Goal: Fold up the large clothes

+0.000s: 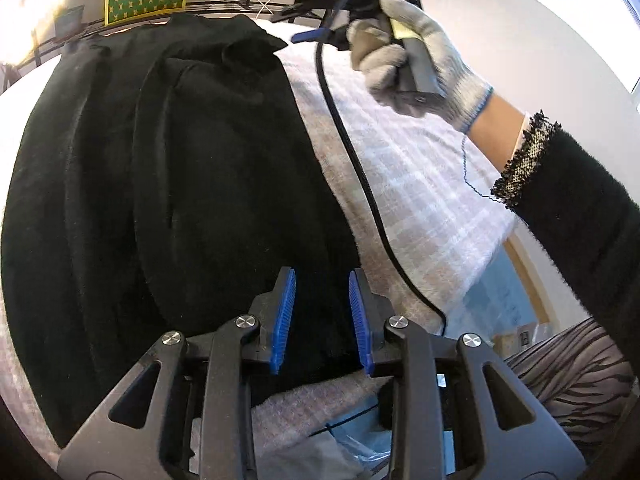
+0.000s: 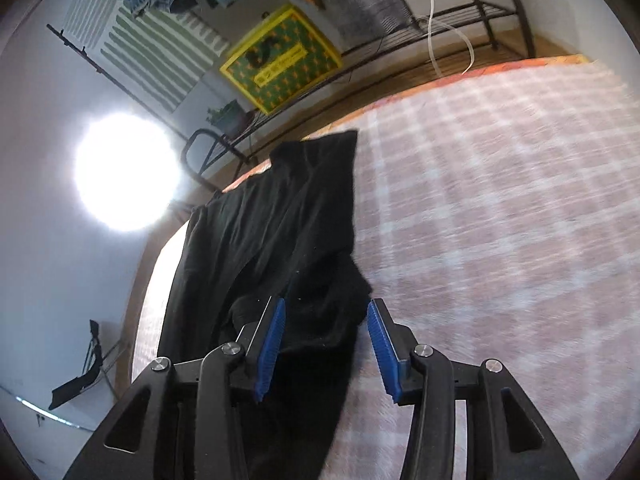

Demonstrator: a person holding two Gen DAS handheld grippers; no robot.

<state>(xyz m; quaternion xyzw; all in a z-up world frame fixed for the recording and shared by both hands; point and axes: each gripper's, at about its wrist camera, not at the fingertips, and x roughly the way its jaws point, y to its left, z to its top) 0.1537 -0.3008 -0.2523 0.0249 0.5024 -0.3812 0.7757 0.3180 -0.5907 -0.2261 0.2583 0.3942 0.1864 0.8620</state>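
A large black garment (image 1: 168,184) lies spread on a bed with a pink and white checked cover (image 1: 404,184). My left gripper (image 1: 322,312) is open, its blue pads over the garment's near hem, empty. In the left wrist view the right gripper (image 1: 316,36) is held high over the far end of the bed by a gloved hand (image 1: 416,60), its jaws unclear there. In the right wrist view the right gripper (image 2: 326,338) is open and empty above the garment (image 2: 272,240), with the checked cover (image 2: 500,208) to its right.
A black cable (image 1: 360,168) hangs from the right gripper across the bed. A dark metal rack (image 2: 492,4) with a yellow and green box (image 2: 280,60) stands beyond the bed. A bright lamp (image 2: 124,172) glares at the left. A black folding stand (image 2: 88,368) is on the floor.
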